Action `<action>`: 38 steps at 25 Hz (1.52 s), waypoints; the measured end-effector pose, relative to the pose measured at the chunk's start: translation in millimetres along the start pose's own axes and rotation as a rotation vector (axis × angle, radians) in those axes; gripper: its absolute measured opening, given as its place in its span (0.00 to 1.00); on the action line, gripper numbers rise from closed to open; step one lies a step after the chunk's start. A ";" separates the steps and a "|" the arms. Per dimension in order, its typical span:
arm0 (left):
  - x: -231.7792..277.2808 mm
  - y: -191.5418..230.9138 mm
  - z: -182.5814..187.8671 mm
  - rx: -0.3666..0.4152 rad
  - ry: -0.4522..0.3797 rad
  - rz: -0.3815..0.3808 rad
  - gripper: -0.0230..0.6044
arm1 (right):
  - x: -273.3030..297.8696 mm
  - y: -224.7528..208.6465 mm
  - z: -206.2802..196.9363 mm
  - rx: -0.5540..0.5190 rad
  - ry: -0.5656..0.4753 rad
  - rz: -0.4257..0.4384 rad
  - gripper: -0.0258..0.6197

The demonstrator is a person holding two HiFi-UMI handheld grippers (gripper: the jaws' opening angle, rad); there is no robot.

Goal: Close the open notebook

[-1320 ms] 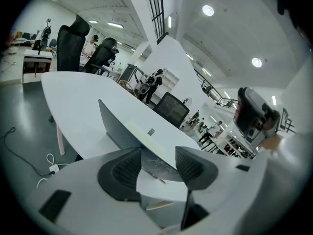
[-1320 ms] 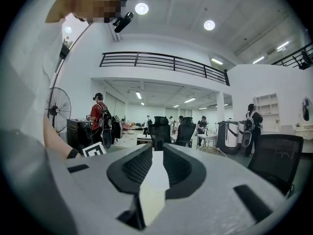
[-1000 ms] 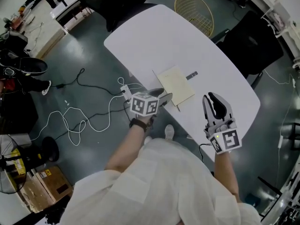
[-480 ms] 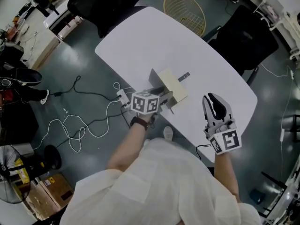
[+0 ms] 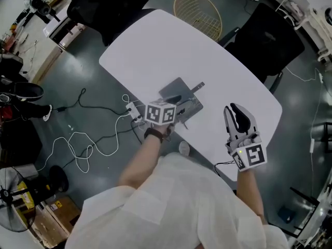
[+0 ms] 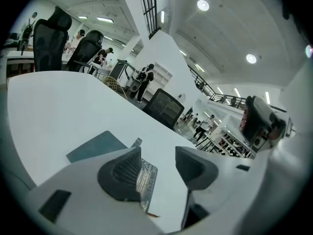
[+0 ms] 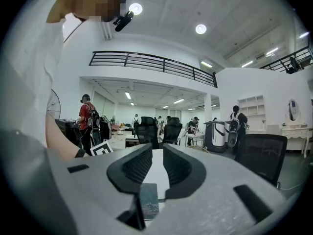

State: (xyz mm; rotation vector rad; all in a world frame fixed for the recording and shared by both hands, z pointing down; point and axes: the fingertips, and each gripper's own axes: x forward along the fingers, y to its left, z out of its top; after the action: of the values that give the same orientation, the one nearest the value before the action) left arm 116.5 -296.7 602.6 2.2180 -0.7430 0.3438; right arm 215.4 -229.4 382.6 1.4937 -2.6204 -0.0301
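Starting nearest the person, and working outward across the white table [image 5: 207,51]:

1. Right gripper [image 5: 237,117]. Held above the table's near right corner, well apart from the work. Its jaws stand only narrowly apart, with nothing between them but bare tabletop. It looks along the near edge toward item 3.

2. Left gripper [image 5: 179,110]. Poised at the near left edge, right at the notebook. The jaws are spread wide and grip nothing. The patterned end of the cover shows in the gap, partly behind one pad [image 6: 124,175]. Whether that pad touches the cover cannot be told.

3. Notebook [image 5: 176,90]. It lies at the near left edge of the table with its dark teal cover flat on top and no pages showing. The long axis seems to run roughly along that edge, so it lies crosswise to the left gripper and lengthwise to the right. By that reading the closing looks done or all but done. If a final press is wanted, the left gripper is much the nearer.

4. Strap [image 5: 199,86]. A small dark tab projecting from the notebook's far side toward the table's middle.

5. Floor cables [image 5: 93,134]. White, looped, off the table's left edge.

6. Round wire basket [image 5: 197,9]. It stands on the floor past the far edge, and nothing can be made out inside it.

7. Black office chair [image 5: 270,40]. Beside the far right edge.
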 end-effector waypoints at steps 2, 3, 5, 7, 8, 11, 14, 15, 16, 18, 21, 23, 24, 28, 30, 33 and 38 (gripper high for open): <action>3.1 -1.2 1.2 0.003 0.001 -0.003 0.38 | -0.1 -2.8 0.1 0.000 -0.002 -0.002 0.15; 3.5 -1.7 2.4 0.006 0.001 0.000 0.38 | -0.5 -3.6 0.0 -0.001 -0.003 -0.002 0.15; 1.0 -1.9 7.9 0.019 -0.006 0.019 0.38 | -1.1 -4.6 -0.3 -0.001 -0.001 -0.001 0.15; -2.8 -2.1 13.8 0.028 -0.016 0.031 0.38 | 0.1 -5.0 0.2 -0.001 -0.001 0.001 0.15; -5.1 -2.3 16.1 0.028 -0.022 0.031 0.38 | 1.2 -4.6 0.6 -0.001 0.000 0.003 0.15; -15.3 -3.1 21.2 0.029 -0.047 0.029 0.38 | 3.1 -0.8 1.7 -0.001 -0.002 0.012 0.15; -29.2 -3.8 28.1 0.031 -0.085 0.032 0.38 | 2.4 2.8 1.6 -0.003 -0.004 0.025 0.14; -35.2 -4.3 31.8 0.035 -0.102 0.033 0.38 | 2.3 3.7 1.4 -0.002 -0.004 0.027 0.14; -42.0 -4.8 36.1 0.041 -0.120 0.035 0.38 | 2.4 4.6 1.1 0.001 -0.005 0.030 0.14; -57.5 -6.0 45.0 0.063 -0.158 0.040 0.37 | 3.4 6.7 0.4 0.013 -0.007 0.035 0.14; -84.2 -12.4 60.1 0.093 -0.237 0.034 0.36 | 4.9 10.9 0.6 0.020 -0.013 0.046 0.14; -104.8 -17.8 70.9 0.117 -0.297 0.037 0.34 | 5.0 14.8 2.6 0.018 -0.020 0.054 0.14; -115.6 -19.8 76.0 0.133 -0.325 0.044 0.32 | 5.3 17.3 4.0 0.016 -0.024 0.058 0.14; -155.6 -23.8 94.1 0.217 -0.416 0.097 0.20 | 9.2 28.0 10.2 0.004 -0.037 0.078 0.13; -171.7 -28.2 101.0 0.265 -0.451 0.129 0.16 | 9.7 31.1 12.8 0.002 -0.041 0.084 0.12; -196.0 -36.8 110.0 0.340 -0.507 0.170 0.13 | 10.5 36.4 15.8 0.000 -0.049 0.090 0.11; -233.7 -52.4 120.4 0.470 -0.580 0.263 0.10 | 10.2 38.9 17.9 0.016 -0.056 0.085 0.08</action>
State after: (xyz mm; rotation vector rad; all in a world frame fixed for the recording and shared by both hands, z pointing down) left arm -35.7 -262.7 384.6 2.7035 -1.3870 -0.0176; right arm 174.9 -219.0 368.9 1.4045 -2.7323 -0.0431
